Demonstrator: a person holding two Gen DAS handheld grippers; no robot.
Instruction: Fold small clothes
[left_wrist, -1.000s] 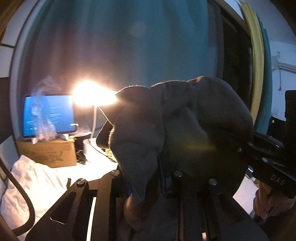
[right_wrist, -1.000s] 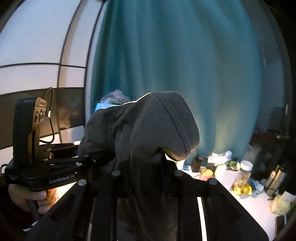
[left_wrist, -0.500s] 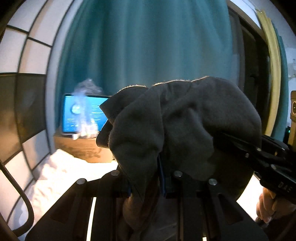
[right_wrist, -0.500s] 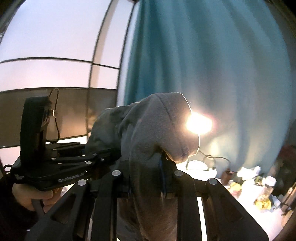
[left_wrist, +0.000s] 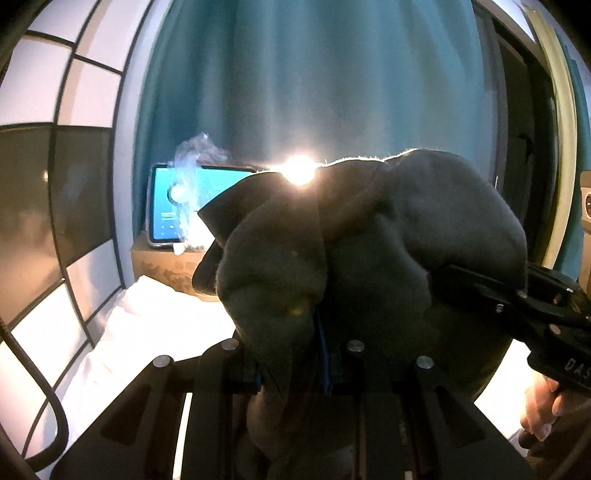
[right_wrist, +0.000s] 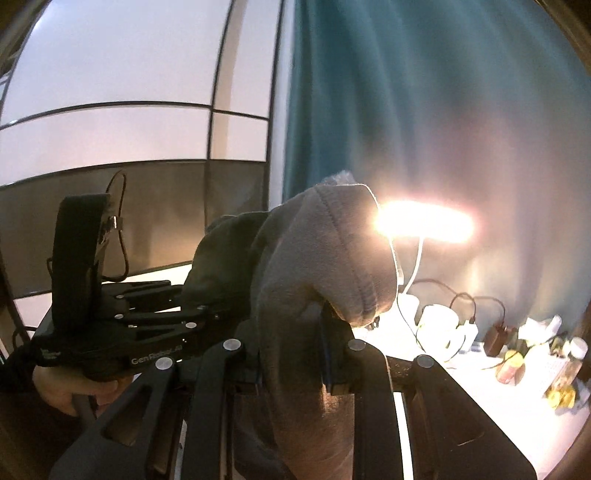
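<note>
A dark grey fleece garment (left_wrist: 369, 258) hangs bunched between both grippers, held up in the air. My left gripper (left_wrist: 291, 354) is shut on one part of it; cloth drapes over and hides the fingertips. My right gripper (right_wrist: 295, 354) is shut on another part of the garment (right_wrist: 317, 280), near a stitched hem. In the left wrist view the right gripper (left_wrist: 517, 302) enters from the right, gripping the cloth. In the right wrist view the left gripper (right_wrist: 192, 314) enters from the left, a hand under it.
A teal curtain (left_wrist: 332, 81) fills the background. A lit tablet (left_wrist: 177, 206) stands on a cardboard box (left_wrist: 166, 266) beside white bedding (left_wrist: 140, 325). A bright lamp (right_wrist: 424, 225) stands over a white table (right_wrist: 480, 398) with mugs, cables and jars at the right.
Both grippers have swung with the garment still held; the background has shifted, with the lamp now behind the cloth's top edge in the left view and beside it in the right view.
</note>
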